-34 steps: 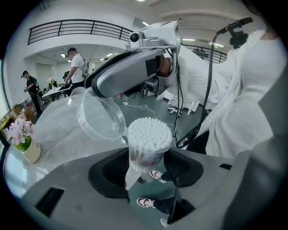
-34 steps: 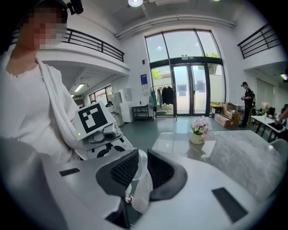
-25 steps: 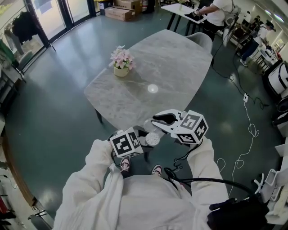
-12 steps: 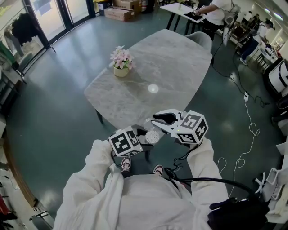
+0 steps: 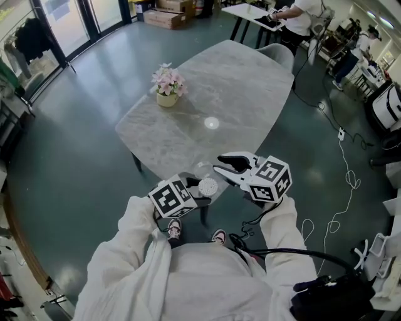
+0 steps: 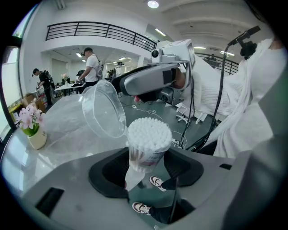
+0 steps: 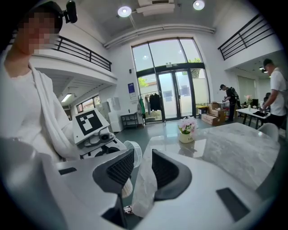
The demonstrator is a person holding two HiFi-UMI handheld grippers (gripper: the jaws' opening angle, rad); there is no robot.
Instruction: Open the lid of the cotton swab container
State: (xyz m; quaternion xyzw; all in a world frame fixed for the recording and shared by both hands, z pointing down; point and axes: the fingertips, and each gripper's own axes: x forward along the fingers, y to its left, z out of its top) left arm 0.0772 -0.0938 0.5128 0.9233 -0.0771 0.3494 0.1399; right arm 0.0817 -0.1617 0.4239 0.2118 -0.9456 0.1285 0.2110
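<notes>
**Swab tub clamped, lid tipped open**

Head view: 2 grippers, white plastic, each w/ a black-and-white marker cube, held up over the near table edge. L gripper [image 5: 198,194] clamped on 1 cotton swab container [image 5: 207,186]: small, round, clear, packed w/ white tips facing up. 1 clear lid [image 5: 202,169] tipped back just beyond it. R gripper [image 5: 218,164] right beside the lid. Underneath, 1 table [image 5: 244,94], grey marble-look w/ rounded corners. On it, 1 flower pot [image 5: 167,98] w/ pink blooms. Dark teal glossy floor, white cable [image 5: 348,178] looped across it. Cardboard boxes [image 5: 168,17] near the glass doors.

L gripper view: dark pads pressed on both sides of the container body, dense dome of swab tips on top. Lid hanging open at upper left, touching the container rim. R gripper tips at the lid's far edge.

R gripper view: ribbed dark pads apart, just been opening. Translucent lid edge between them, not squeezed. Container just beyond the left pad. Tall glass doors, white walls, black-railed mezzanine, 2 round ceiling lights. 2 people far right.
</notes>
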